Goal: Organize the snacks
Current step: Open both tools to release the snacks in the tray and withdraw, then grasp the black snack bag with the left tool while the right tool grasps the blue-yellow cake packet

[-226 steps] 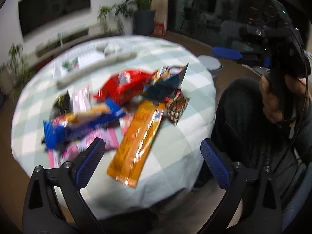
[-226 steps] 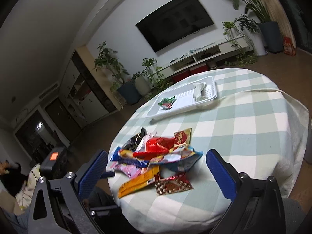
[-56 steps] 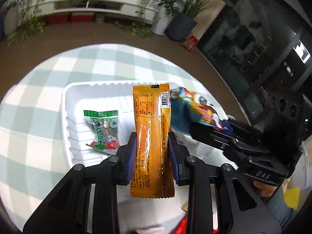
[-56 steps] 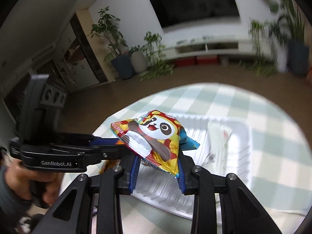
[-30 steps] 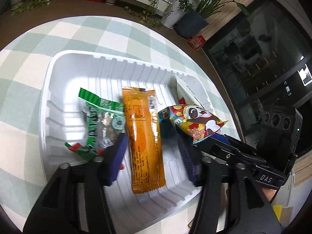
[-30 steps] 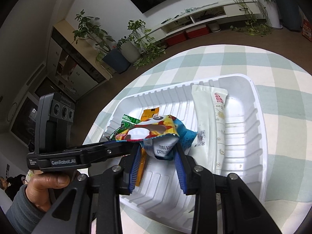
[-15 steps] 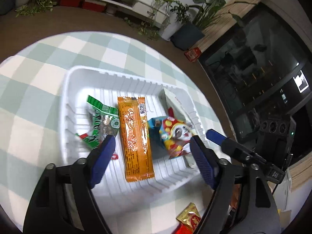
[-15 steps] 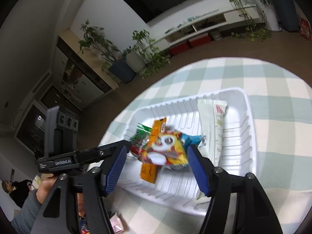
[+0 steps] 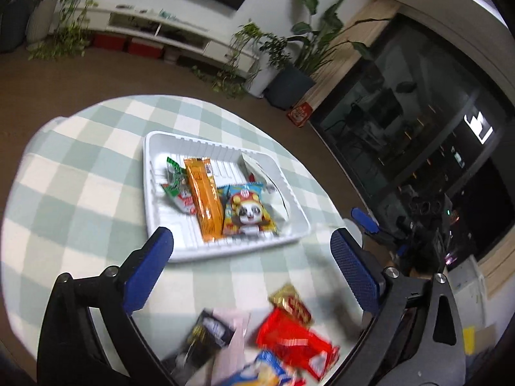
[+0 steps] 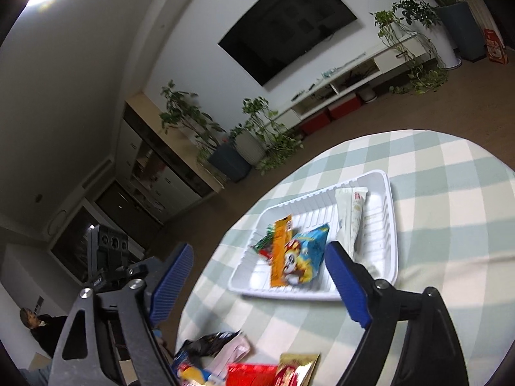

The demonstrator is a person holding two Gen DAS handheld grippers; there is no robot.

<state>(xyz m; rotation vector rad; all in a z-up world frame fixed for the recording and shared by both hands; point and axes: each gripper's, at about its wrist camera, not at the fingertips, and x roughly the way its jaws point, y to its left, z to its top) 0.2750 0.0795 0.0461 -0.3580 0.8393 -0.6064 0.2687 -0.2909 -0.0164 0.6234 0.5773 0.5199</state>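
A white ribbed tray [image 9: 151, 173] [image 10: 388, 225] sits on the checked tablecloth. In it lie a green packet [image 9: 175, 181], a long orange packet [image 9: 204, 206] [image 10: 279, 251], a blue panda packet [image 9: 246, 214] [image 10: 305, 257] and a white packet [image 10: 352, 215]. My left gripper [image 9: 251, 270] is open and empty, pulled back from the tray's near edge. My right gripper [image 10: 257, 286] is open and empty, also back from the tray. A blurred pile of loose snacks lies near me: a red packet [image 9: 293, 341] [image 10: 251, 374], a gold packet [image 9: 291, 304] [image 10: 297, 368], a black packet [image 9: 209, 331] [image 10: 209, 342] and a pink one [image 10: 230, 353].
The round table [image 9: 64, 199] drops off on all sides. The right gripper's body [image 9: 421, 222] shows at the left view's right edge; the left one's body [image 10: 109, 257] shows at the right view's left. Potted plants and a TV shelf stand beyond.
Both grippers have drawn back from the tray toward the near pile, still open. The orange and panda packets stay lying in the tray where they were let go.
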